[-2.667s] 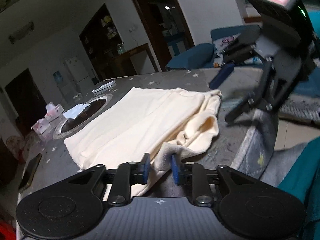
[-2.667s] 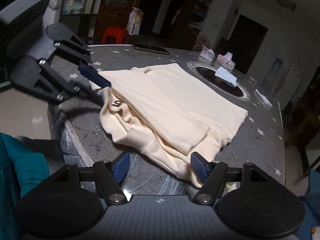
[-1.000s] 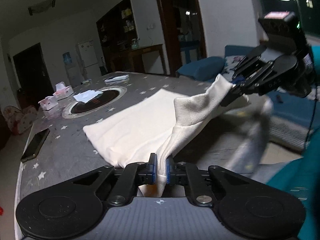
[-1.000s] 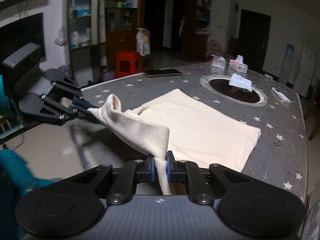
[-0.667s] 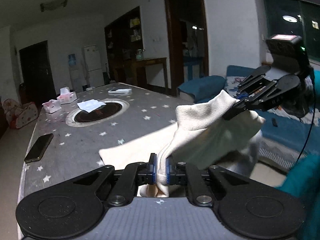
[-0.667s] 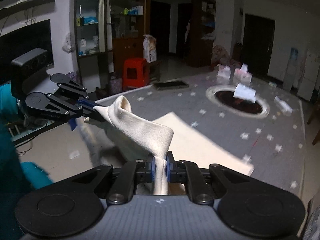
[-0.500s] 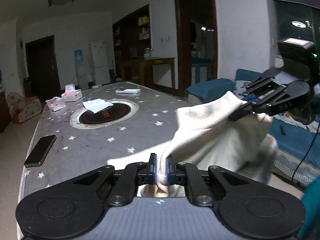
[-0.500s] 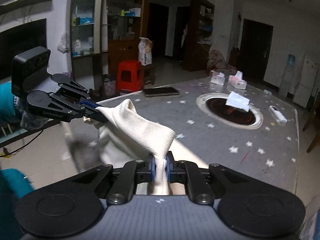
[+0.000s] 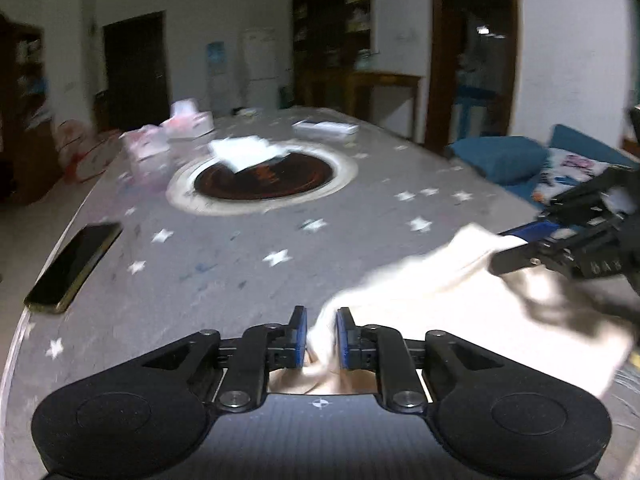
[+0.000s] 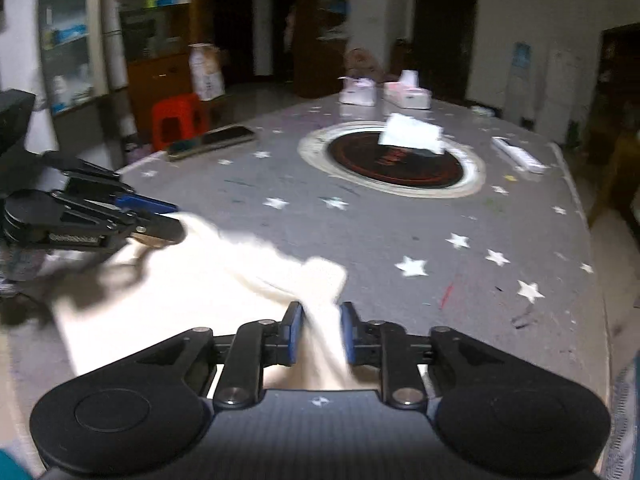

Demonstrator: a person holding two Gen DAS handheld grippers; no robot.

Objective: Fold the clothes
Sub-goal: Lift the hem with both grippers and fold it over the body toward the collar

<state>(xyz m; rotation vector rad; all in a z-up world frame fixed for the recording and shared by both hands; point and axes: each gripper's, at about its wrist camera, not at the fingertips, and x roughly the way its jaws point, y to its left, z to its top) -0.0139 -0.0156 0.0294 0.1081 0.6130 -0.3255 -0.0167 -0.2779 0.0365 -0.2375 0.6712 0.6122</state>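
dim indoor light, dark corners and bowed fisheye edges. motion blur smears both views. the cream garment (image 9: 448, 292) glares, nearly overexposed. a gripper's shadow (image 10: 92, 280) falls across it. a bright spot glints through the doorway (image 9: 474, 52).

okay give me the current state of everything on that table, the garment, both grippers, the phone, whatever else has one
Cream garment: bunched on the table's near edge.
Left gripper: jaws just opening, cloth between them.
Right gripper: jaws just opening, cloth between them.
Phone: flat, screen dark.
Tissue boxes: upright, tissue sticking out.
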